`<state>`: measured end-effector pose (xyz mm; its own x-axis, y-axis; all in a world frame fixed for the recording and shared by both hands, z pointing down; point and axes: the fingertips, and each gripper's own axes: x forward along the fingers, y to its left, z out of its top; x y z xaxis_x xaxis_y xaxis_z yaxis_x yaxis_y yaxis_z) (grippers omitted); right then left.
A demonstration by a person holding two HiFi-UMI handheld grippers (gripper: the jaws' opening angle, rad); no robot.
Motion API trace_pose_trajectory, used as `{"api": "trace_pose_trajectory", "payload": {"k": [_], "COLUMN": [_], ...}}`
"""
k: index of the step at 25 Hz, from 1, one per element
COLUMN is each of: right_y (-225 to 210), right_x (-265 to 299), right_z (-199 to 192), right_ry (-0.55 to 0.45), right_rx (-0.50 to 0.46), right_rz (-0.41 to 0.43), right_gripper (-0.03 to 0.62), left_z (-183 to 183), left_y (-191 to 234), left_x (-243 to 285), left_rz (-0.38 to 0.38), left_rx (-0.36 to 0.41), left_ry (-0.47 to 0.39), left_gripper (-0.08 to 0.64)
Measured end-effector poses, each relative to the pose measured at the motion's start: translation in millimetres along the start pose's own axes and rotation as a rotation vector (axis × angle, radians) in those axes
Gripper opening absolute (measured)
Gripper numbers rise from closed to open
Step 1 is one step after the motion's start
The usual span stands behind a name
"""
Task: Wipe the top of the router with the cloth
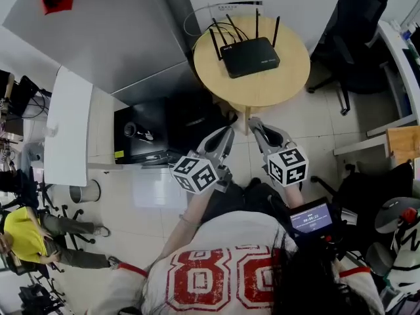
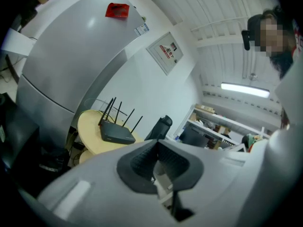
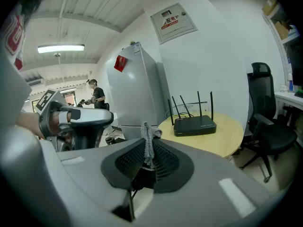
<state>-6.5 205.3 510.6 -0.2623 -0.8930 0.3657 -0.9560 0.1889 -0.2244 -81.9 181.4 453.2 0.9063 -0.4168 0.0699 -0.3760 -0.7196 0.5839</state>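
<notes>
From my head view, the black router (image 1: 249, 56) sits with its antennas up on the far half of the round wooden table (image 1: 282, 84). My left gripper (image 1: 223, 140) and right gripper (image 1: 261, 131) are side by side, low and close to my body, pointing at the table's near edge and well apart from the router. A black office chair (image 1: 357, 25) stands right of the table, a grey cabinet (image 1: 98, 31) left of it
</notes>
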Motion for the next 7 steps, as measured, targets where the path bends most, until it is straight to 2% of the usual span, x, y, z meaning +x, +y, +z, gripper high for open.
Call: {"api": "trace_pose_trajectory", "payload": {"k": [7], "right_y": [20], "right_x": [14], "right_z": [1], "right_ry": [0.006], "right_rx": [0.004], "right_rz": [0.010], "right_gripper": [0.041], "left_z": [9], "left_y": [12], "left_x": [-15], "left_rz": [-0.004], "left_rx": [-0.009], "left_ry": [-0.002], "left_gripper": [0.002]}}
